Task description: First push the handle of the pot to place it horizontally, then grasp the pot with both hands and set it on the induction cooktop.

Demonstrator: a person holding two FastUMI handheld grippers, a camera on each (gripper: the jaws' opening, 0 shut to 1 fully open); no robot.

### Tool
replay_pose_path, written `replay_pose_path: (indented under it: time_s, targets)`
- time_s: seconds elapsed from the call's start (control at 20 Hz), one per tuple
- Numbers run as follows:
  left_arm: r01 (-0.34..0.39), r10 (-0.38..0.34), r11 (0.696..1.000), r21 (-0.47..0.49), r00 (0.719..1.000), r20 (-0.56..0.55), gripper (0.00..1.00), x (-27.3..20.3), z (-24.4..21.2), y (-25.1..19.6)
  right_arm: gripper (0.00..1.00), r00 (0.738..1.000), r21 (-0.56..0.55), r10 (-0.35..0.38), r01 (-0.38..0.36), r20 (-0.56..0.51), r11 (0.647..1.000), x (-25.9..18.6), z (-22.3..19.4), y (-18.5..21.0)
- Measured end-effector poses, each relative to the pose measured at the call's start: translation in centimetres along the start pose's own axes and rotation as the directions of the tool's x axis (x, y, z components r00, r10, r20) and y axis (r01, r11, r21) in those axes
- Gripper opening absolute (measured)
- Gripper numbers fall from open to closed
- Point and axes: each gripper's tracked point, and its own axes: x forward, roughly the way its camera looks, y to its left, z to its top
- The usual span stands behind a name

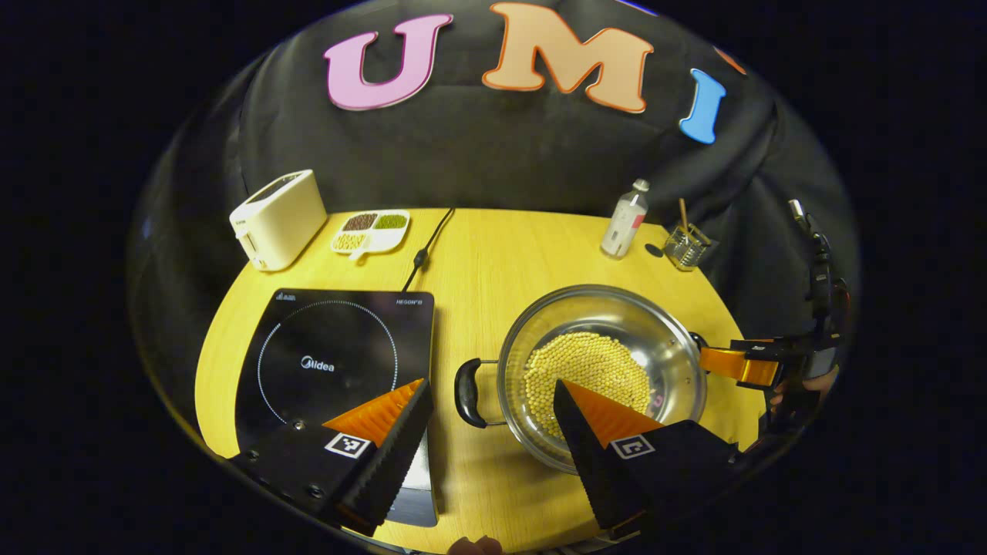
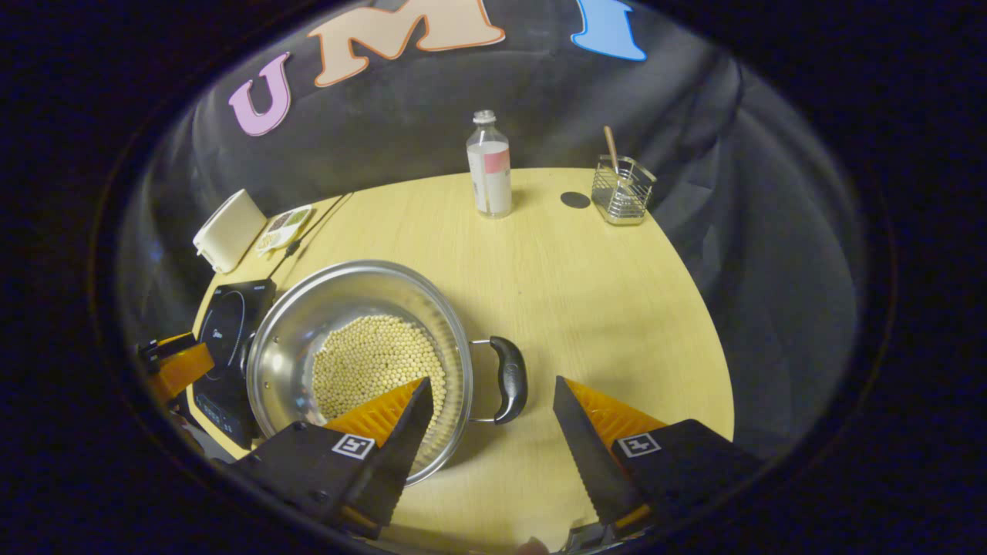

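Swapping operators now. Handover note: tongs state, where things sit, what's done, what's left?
Left tongs: open, hovering over the pot's left black loop handle.
Right tongs: open, lined up on the right black handle.
Round steel pot of pale beans sits on the yellow wooden table, right of the black induction cooktop.
Done: handles look horizontal.
Left: grasp both handles, lift, set on cooktop.

1. Left gripper view looks down from above the counter's point(image 1: 493, 254) near edge, facing the back wall, close over the pot point(image 1: 601, 370).
2. Right gripper view looks likewise from farther right.
3. Both share pot point(image 2: 358, 354), cooktop point(image 1: 331, 362) and counter.
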Motion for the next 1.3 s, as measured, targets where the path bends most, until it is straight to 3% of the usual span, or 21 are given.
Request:
replay_pose_path:
  time_s: [0.4,0.8,0.85,0.9,1.0,1.1,1.2,1.25,1.3]
  targets:
    - [-0.001,0.000,1.000,-0.008,0.991,-0.137,0.98,5.4,-3.2,0.7,0.98,0.999,-0.049,-0.023,0.022,-0.032,0.999,2.2,-0.5,0.0]
    - [0.005,-0.008,1.000,-0.013,0.981,-0.193,0.96,7.9,-4.9,0.9,0.98,0.998,-0.086,-0.035,0.030,-0.055,0.996,3.7,-1.1,0.0]
    - [0.006,-0.008,1.000,-0.010,0.980,-0.199,0.95,8.2,-5.1,0.9,0.84,0.998,-0.086,-0.032,0.027,-0.056,0.996,3.8,-1.1,0.2]
    - [0.010,-0.011,1.000,-0.007,0.977,-0.212,0.92,8.5,-5.3,0.8,0.77,0.997,-0.090,-0.033,0.027,-0.063,0.996,4.1,-1.3,0.3]
    - [0.011,-0.013,1.000,-0.009,0.971,-0.238,0.86,9.1,-6.1,0.7,0.76,0.995,-0.106,-0.022,0.012,-0.093,0.994,4.4,-2.1,0.8]
    - [0.009,-0.018,0.999,-0.037,0.967,-0.254,0.77,9.2,-6.6,0.5,0.66,0.996,-0.103,-0.029,0.020,-0.090,0.994,4.9,-1.9,0.7]
    - [0.008,-0.018,0.999,-0.043,0.968,-0.251,0.70,9.5,-6.5,0.5,0.66,0.995,-0.075,-0.019,0.011,-0.099,0.997,4.5,-1.9,0.7]
    - [0.013,-0.023,0.999,-0.043,0.969,-0.247,0.69,9.4,-6.6,0.6,0.60,0.995,-0.066,-0.011,0.004,-0.102,0.998,4.6,-2.0,0.8]
    - [0.022,-0.032,0.999,-0.049,0.972,-0.234,0.69,9.6,-6.5,0.5,0.65,0.995,-0.055,0.003,-0.008,-0.096,0.998,4.4,-1.9,0.8]
